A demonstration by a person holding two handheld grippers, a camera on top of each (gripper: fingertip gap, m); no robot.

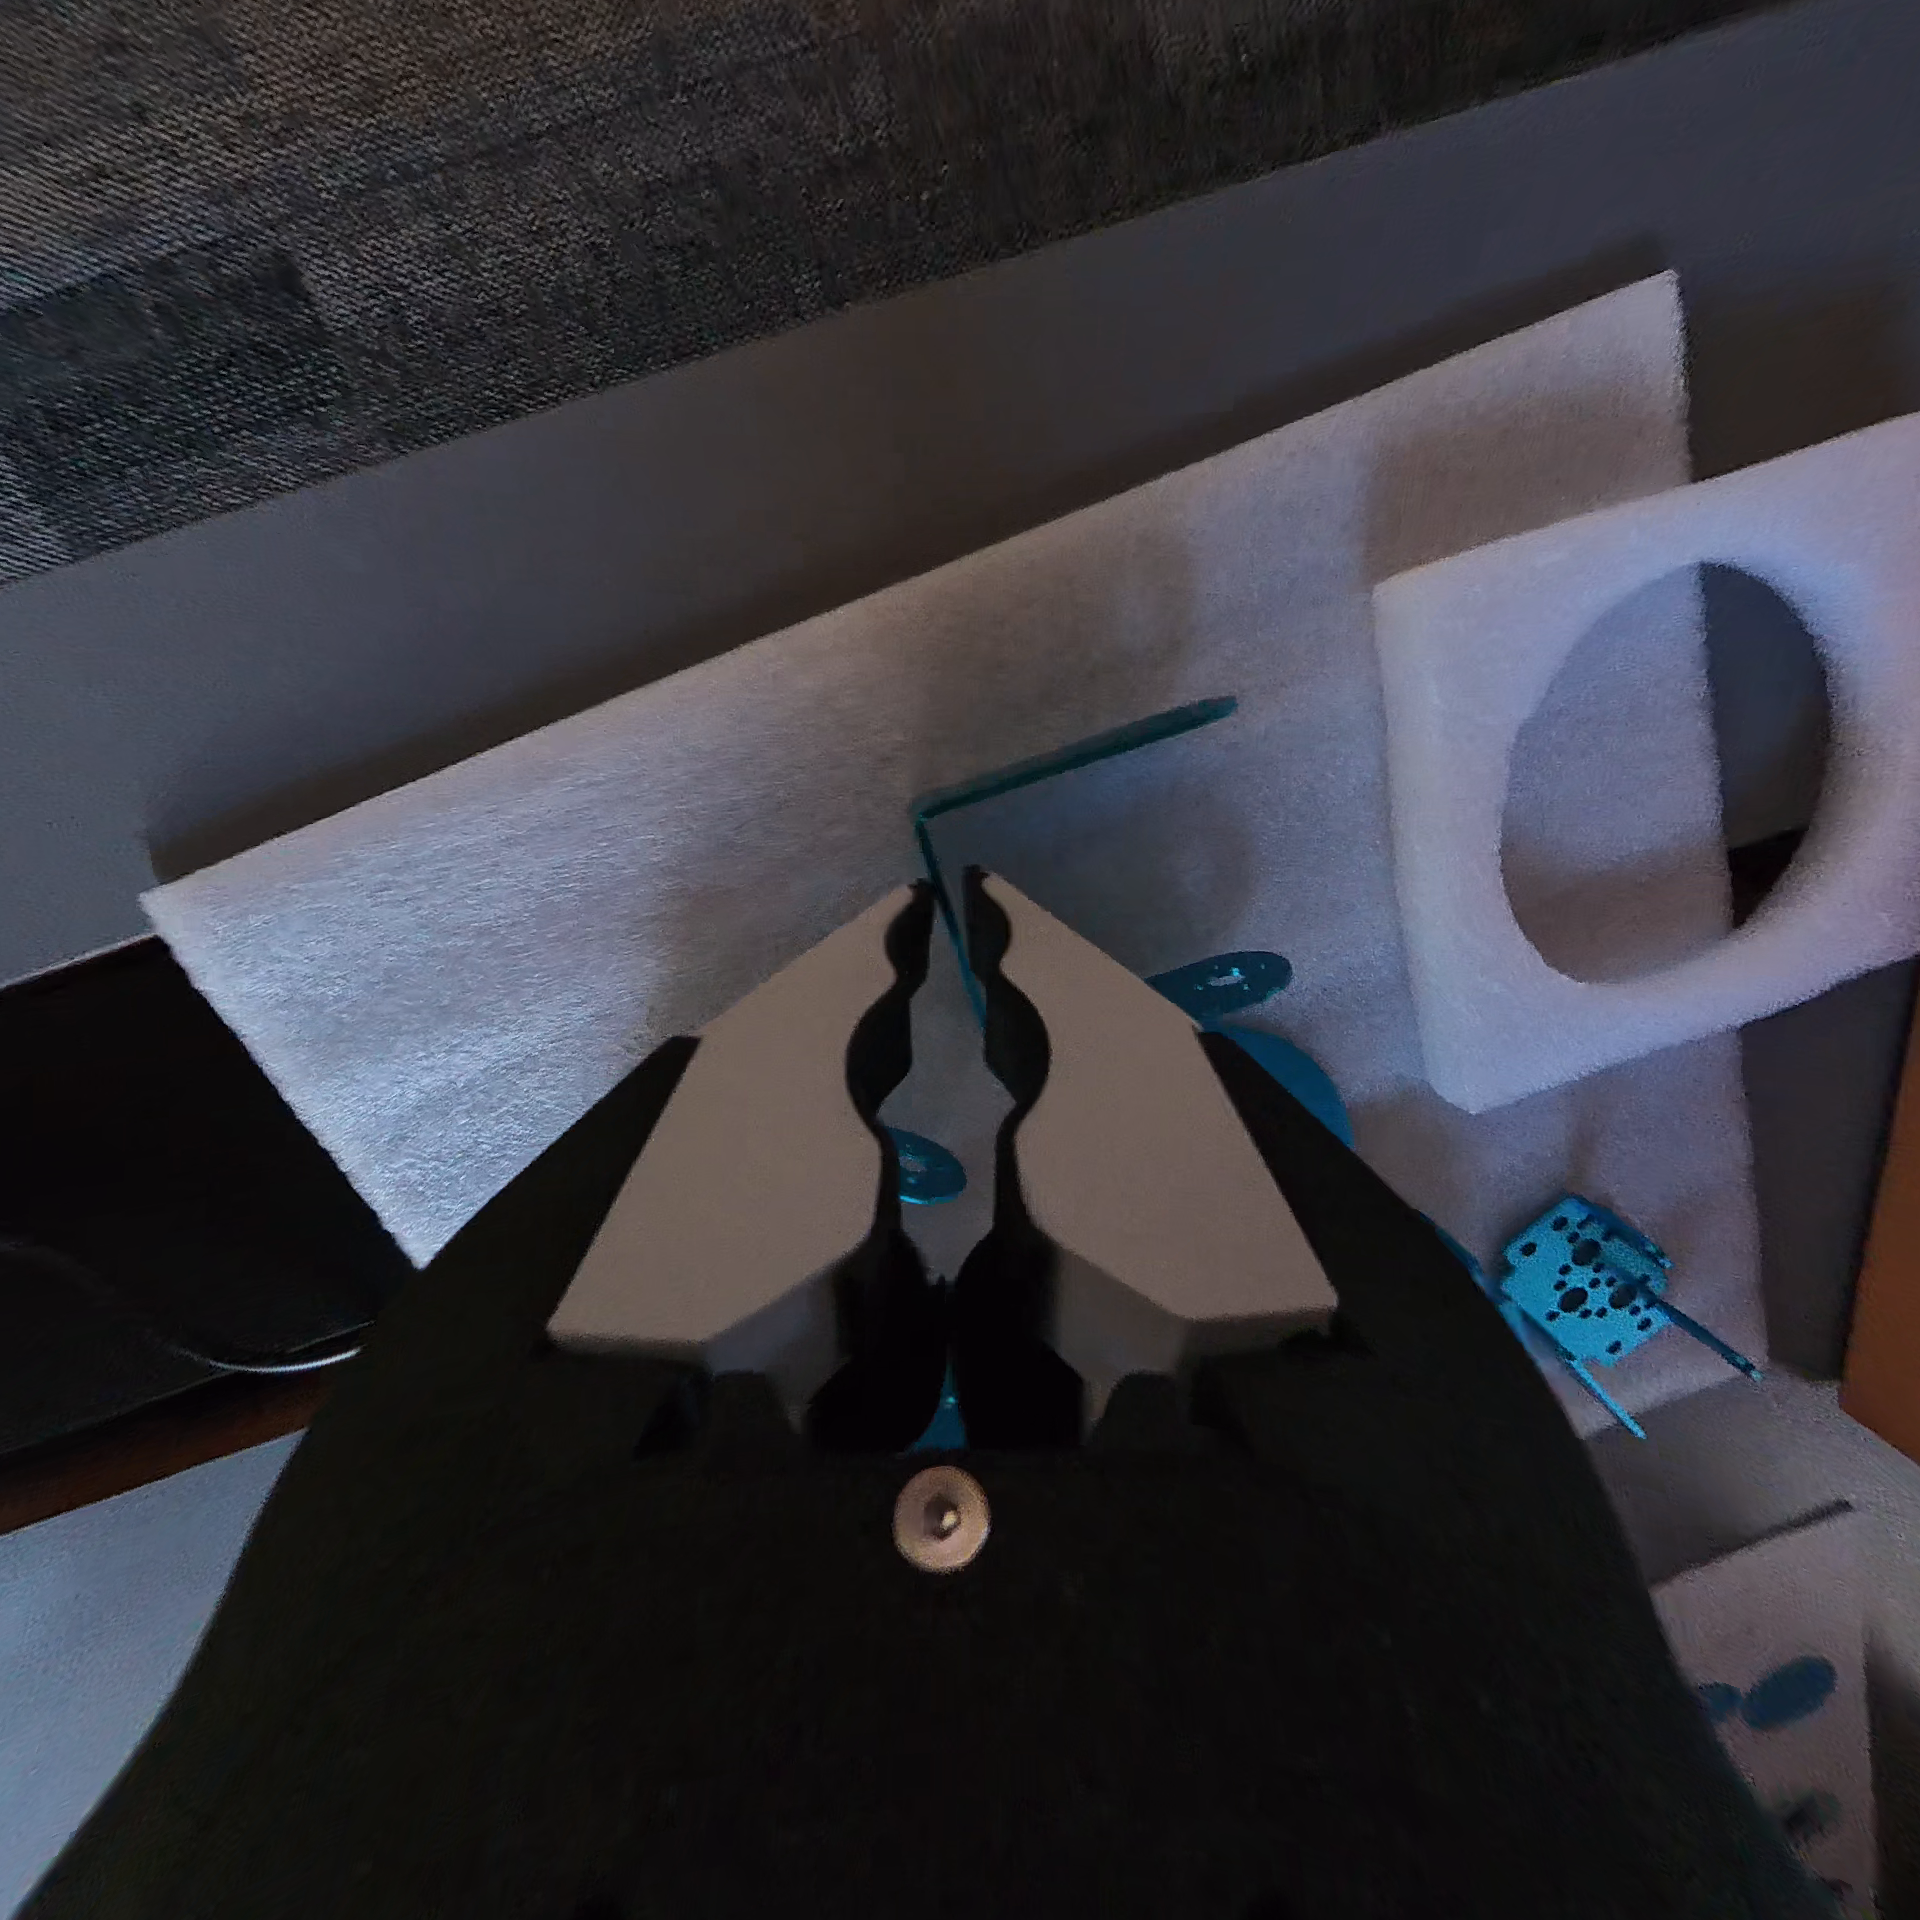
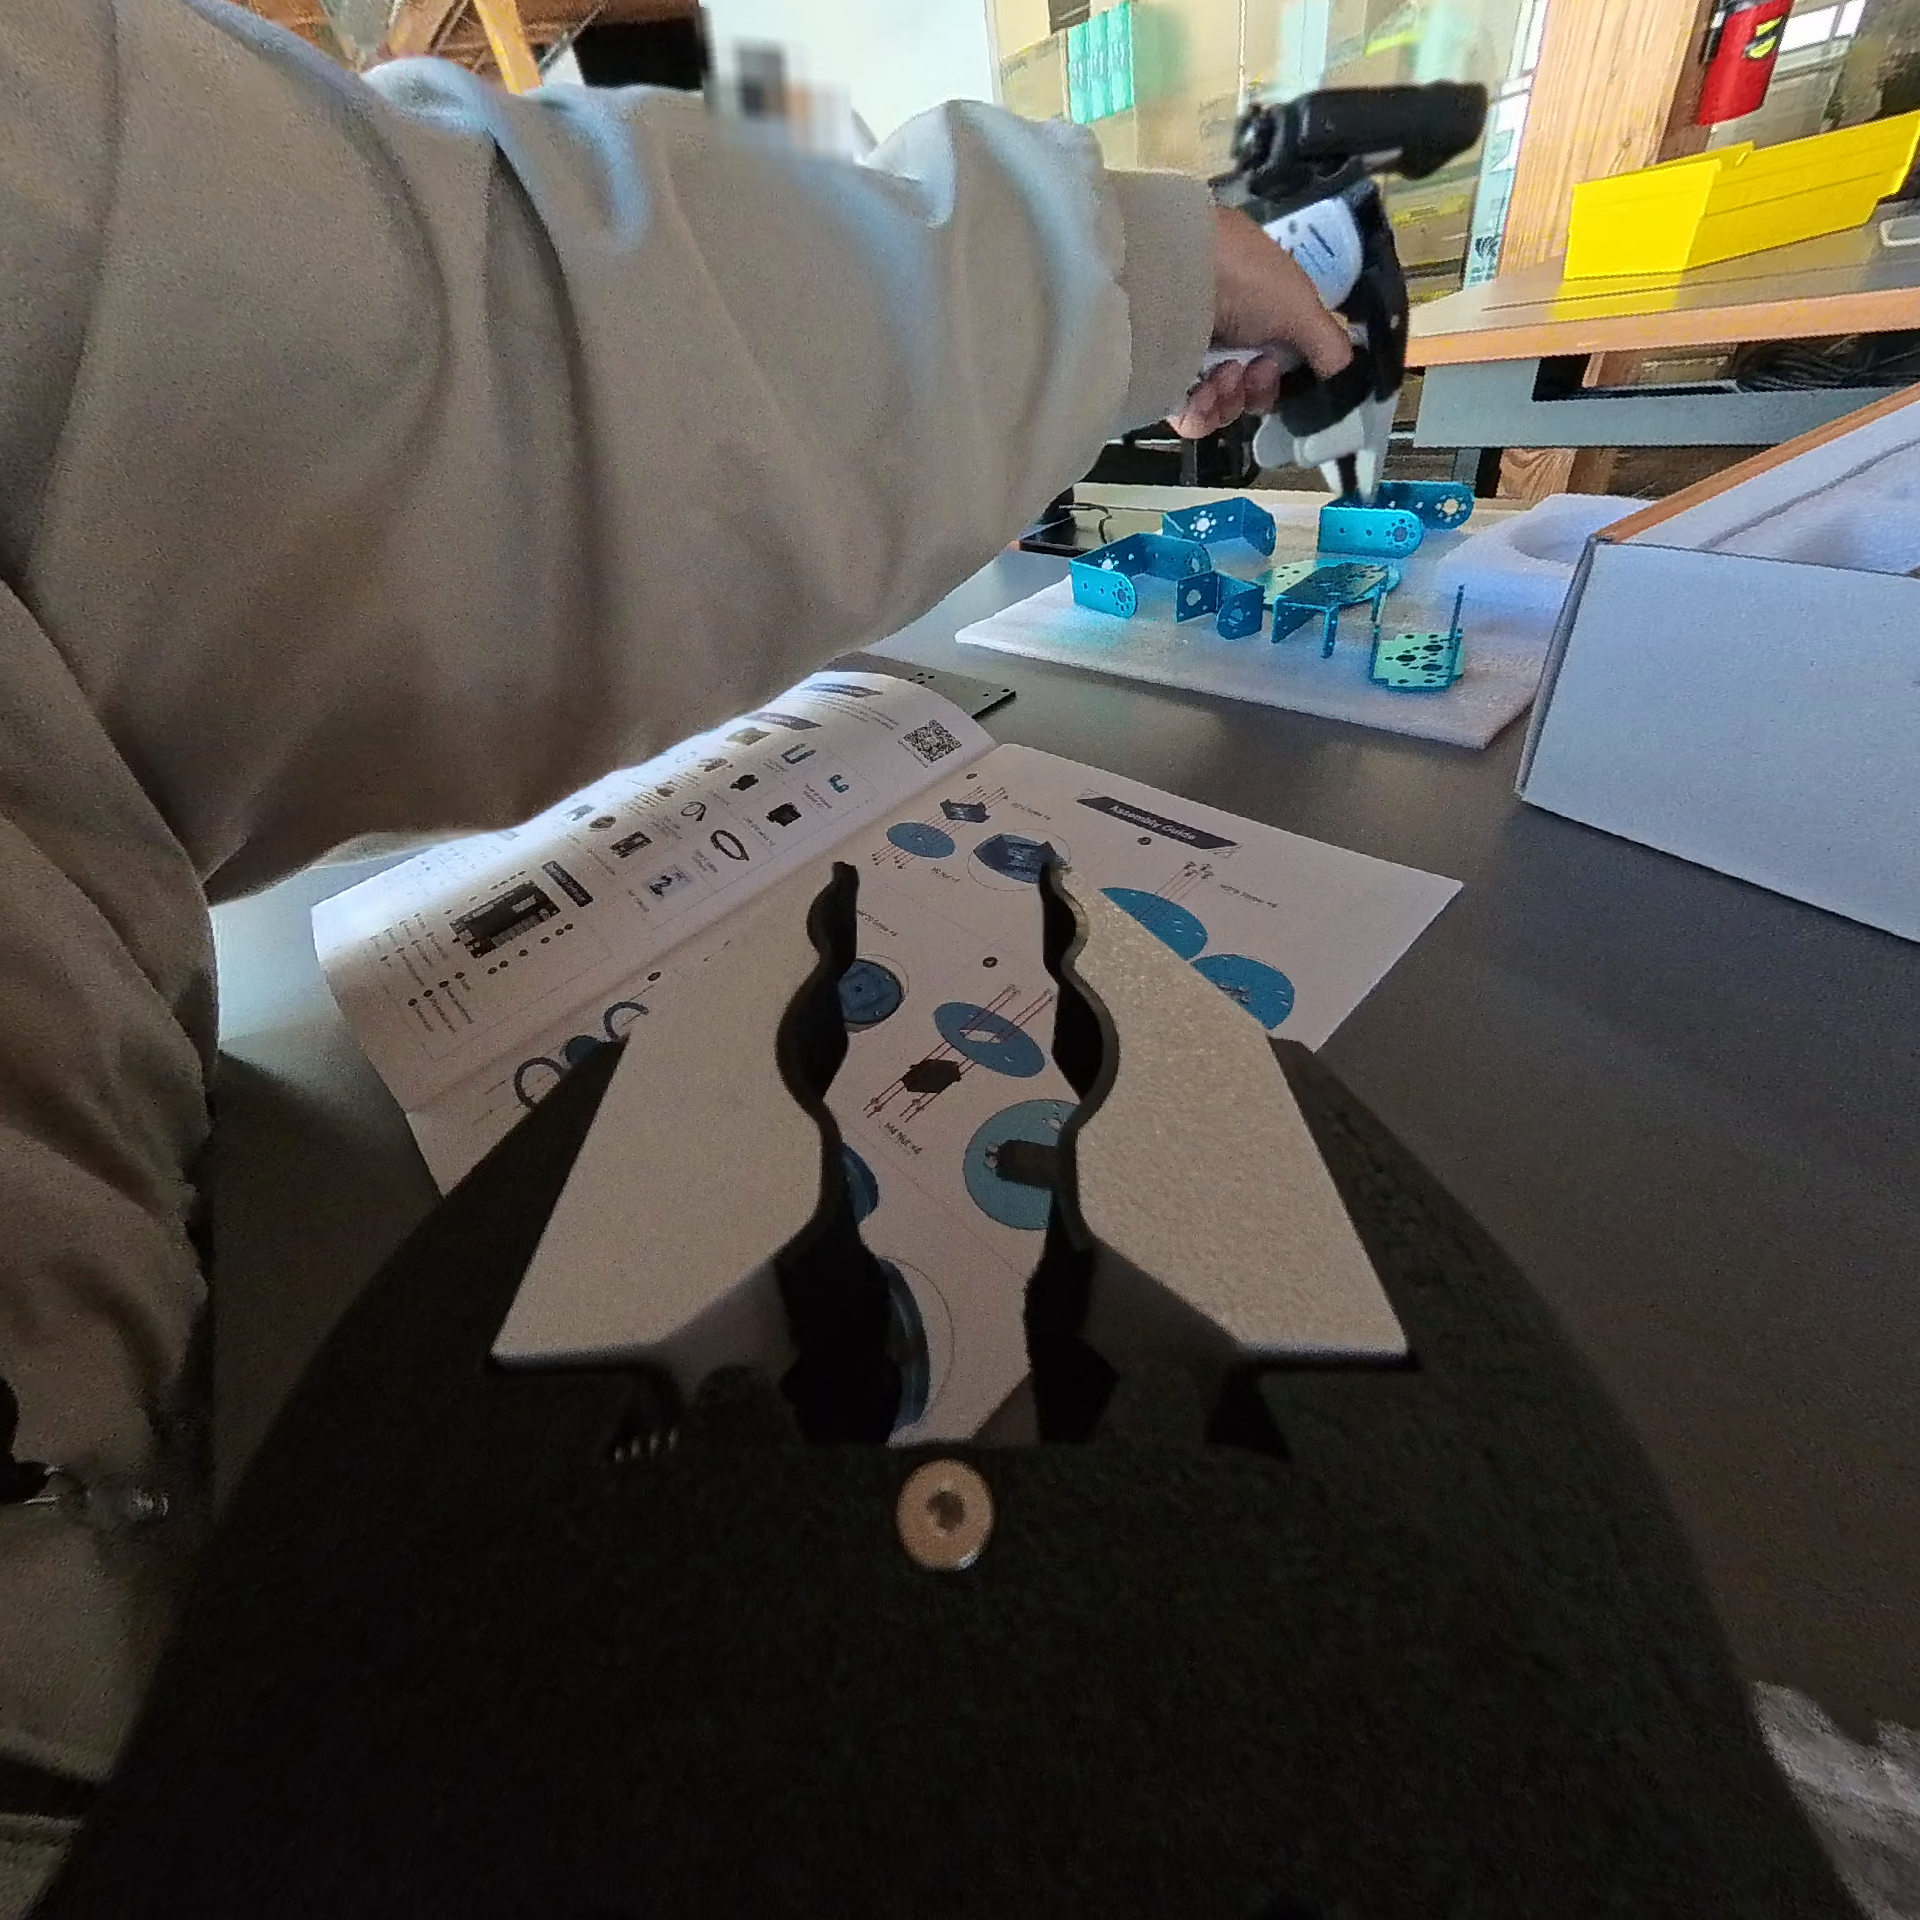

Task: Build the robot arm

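Left wrist view: the left gripper (image 1: 948, 883) points down at a white foam sheet (image 1: 644, 862) on a grey table (image 1: 520, 540), jaws drawn in to a narrow slit
Left grip: the tips pinch the thin upright wall of a blue metal bracket (image 1: 1081, 758); the wall runs up between the two tips and a second flange turns off to the right
Near the left tips: a blue perforated disc (image 1: 1226, 982) just right of the right finger, another small blue disc (image 1: 925, 1169) seen through the gap between the fingers
Farther right: a blue perforated bracket with thin legs (image 1: 1590, 1283) on the foam, well apart from the tips; a white foam block with a round cut-out (image 1: 1621, 790) rests partly on the sheet
Right wrist view: the right gripper (image 2: 951, 883) hovers low over an open instruction booklet (image 2: 1299, 883) on the grey table, fingers moderately spread, nothing between them
Across the table: a person's sleeve (image 2: 623, 364) and hand (image 2: 1262, 322) hold the left gripper, its tips down on one blue bracket among a cluster of blue brackets (image 2: 1143, 571) on the foam sheet
Right edge: an open white box (image 2: 1714, 707) beside the foam sheet
Background: a wooden shelf with a yellow bin (image 2: 1714, 208)
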